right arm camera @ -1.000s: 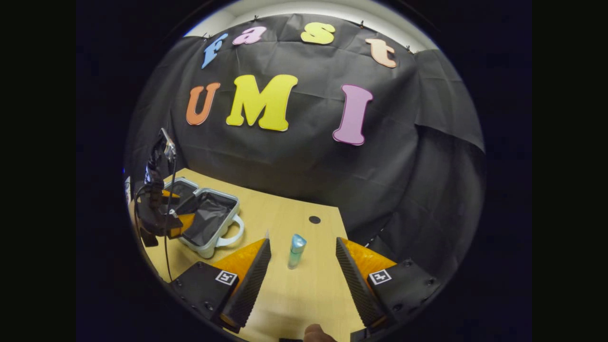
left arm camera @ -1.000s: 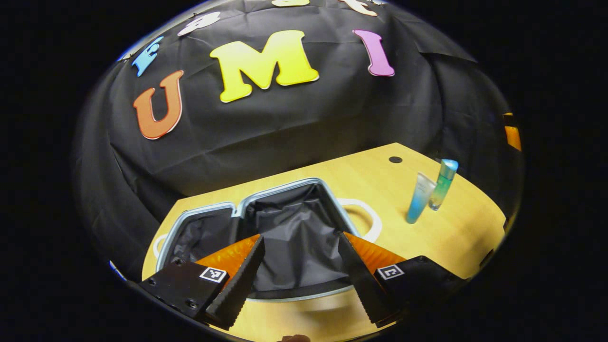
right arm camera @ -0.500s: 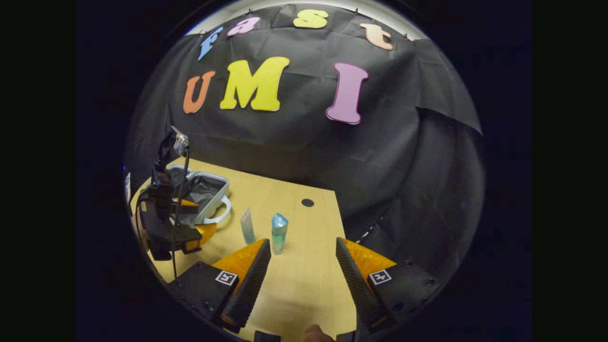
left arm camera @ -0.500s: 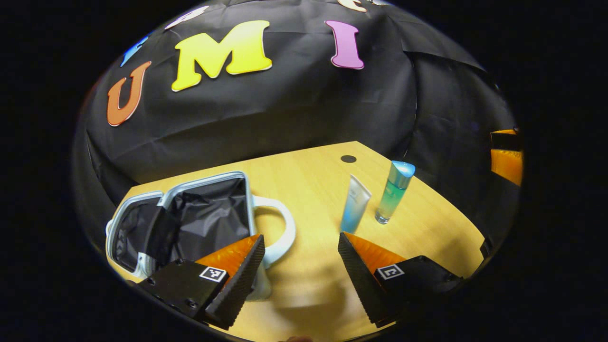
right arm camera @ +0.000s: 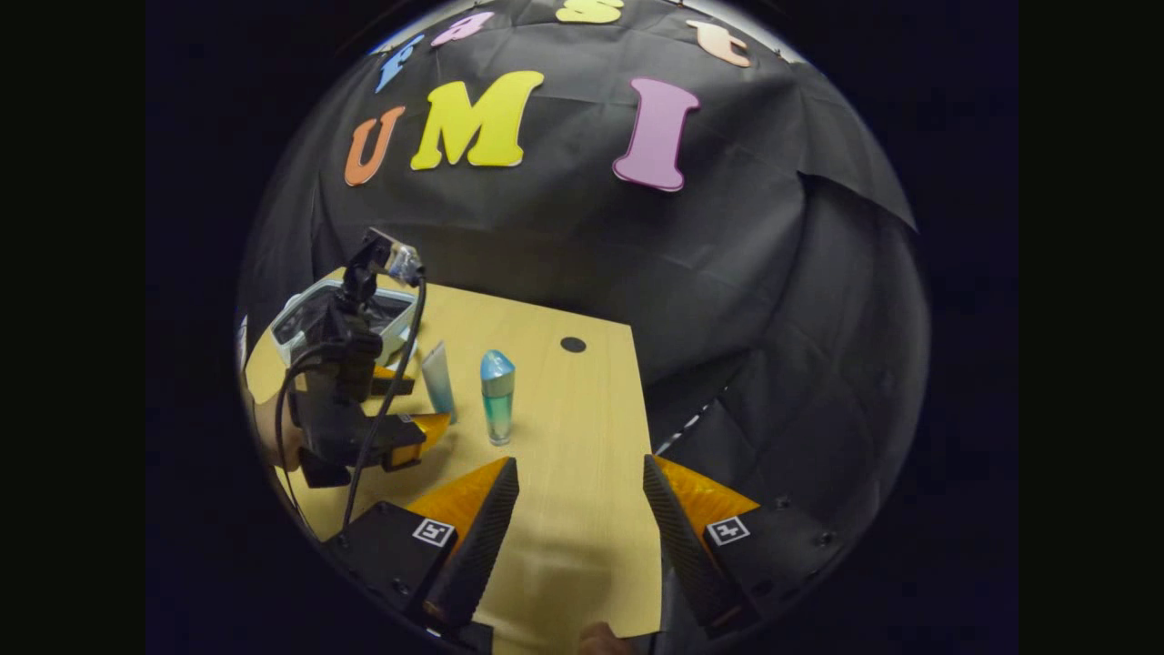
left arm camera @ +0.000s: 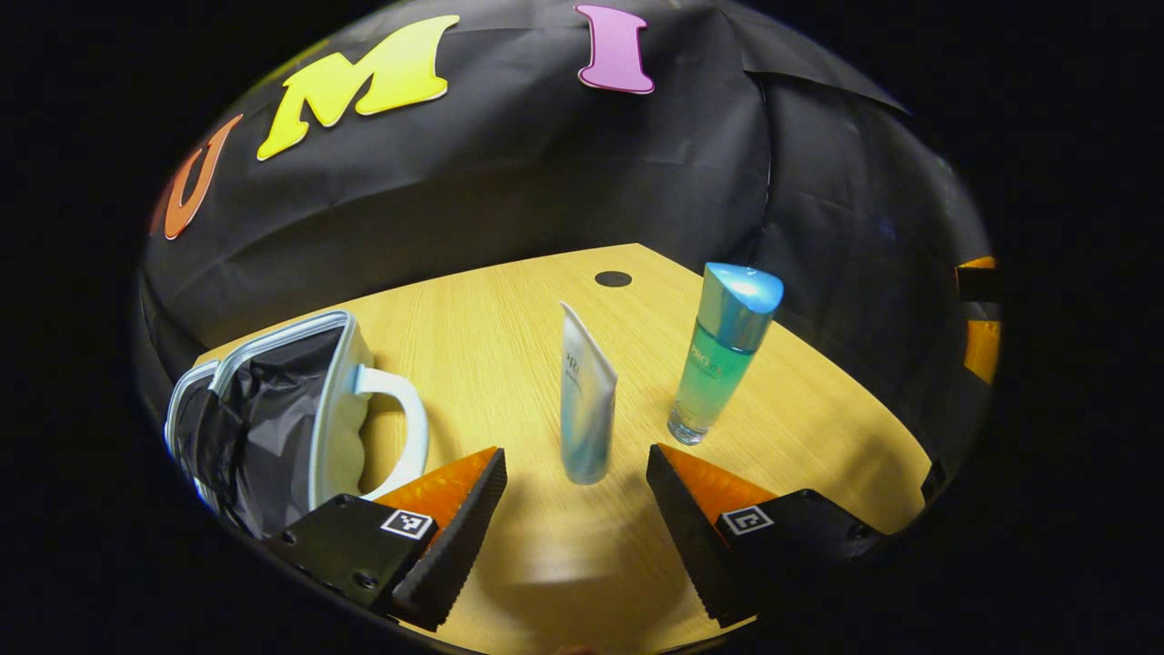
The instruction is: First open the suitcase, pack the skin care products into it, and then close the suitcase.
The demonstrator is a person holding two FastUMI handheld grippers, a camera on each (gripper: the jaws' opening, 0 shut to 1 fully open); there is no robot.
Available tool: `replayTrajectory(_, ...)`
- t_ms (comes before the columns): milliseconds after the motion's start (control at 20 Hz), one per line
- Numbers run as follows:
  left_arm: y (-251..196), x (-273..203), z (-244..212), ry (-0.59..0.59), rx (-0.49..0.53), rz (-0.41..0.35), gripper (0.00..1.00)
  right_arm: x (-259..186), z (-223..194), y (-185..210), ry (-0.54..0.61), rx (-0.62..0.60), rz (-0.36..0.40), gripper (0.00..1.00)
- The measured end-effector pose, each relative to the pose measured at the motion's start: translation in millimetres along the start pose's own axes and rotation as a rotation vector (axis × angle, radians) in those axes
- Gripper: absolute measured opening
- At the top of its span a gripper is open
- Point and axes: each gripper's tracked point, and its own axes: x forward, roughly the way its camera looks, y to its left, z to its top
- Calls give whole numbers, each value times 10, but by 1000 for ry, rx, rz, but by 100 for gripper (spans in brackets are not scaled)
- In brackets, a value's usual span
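Note:
The white suitcase [left arm camera: 332, 382] lies open at the left of the wooden table [left arm camera: 509, 327], its black lining showing; in the right gripper view the suitcase [right arm camera: 293, 320] sits at the far left. A white-and-blue tube [left arm camera: 587, 400] stands upright just ahead of my open left gripper [left arm camera: 575, 457], in line with the gap between its fingers and untouched. A green bottle [left arm camera: 723, 359] with a blue cap stands to its right. In the right gripper view the left gripper [right arm camera: 411, 405] points at the tube [right arm camera: 438, 380] beside the bottle [right arm camera: 497, 396]. My right gripper [right arm camera: 578, 464] hangs open over the table's near right part, holding nothing.
A dark round hole [left arm camera: 613, 278] marks the table's far corner. The table's right edge [right arm camera: 647, 418] drops off beside the black cloth wall. A cable [right arm camera: 386, 409] hangs from the left gripper. The suitcase's white handle [left arm camera: 407, 428] sticks out toward the tube.
My left gripper has swung right, away from the open suitcase, and now faces the tube. The right gripper has drifted a little right and stays open.

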Motion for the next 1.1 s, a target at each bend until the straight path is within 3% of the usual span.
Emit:
replayTrajectory(150, 20, 189, -25, 10, -5, 29, 96, 86, -153, -1, 51, -2, 6, 80)
replayTrajectory(300, 24, 264, -16, 5, -13, 27, 85, 119, -203, -20, 66, 0, 0, 82)
replayTrajectory(350, 15, 271, -12, 4, -13, 26, 90, 145, -218, -36, 68, 0, -4, 82)
replayTrajectory(400, 3, 291, -26, 6, -16, 23, 78, 170, -240, -57, 71, 0, -10, 82)
replayTrajectory(500, -27, 339, -66, 23, -33, 11, 75, 203, -280, -88, 86, 13, -21, 82)
replayTrajectory(550, -21, 352, -79, 28, -41, 18, 64, 225, -285, -103, 91, 20, -27, 82)
replayTrajectory(600, -30, 368, -51, 17, -44, 16, 64, 267, -276, -111, 90, 29, -29, 82)
replayTrajectory(750, -20, 357, -38, 32, -36, 8, 45, 368, -231, -56, 83, 51, -15, 82)
replayTrajectory(800, -21, 357, -53, 38, -33, 7, 51, 404, -202, -4, 79, 65, -2, 82)
replayTrajectory(850, -16, 335, -64, 47, -31, 4, 43, 440, -179, 60, 79, 75, 10, 81)
replayTrajectory(1100, -18, -7, 51, 36, -51, -17, 41, 635, -83, 423, 52, 59, 97, 82)
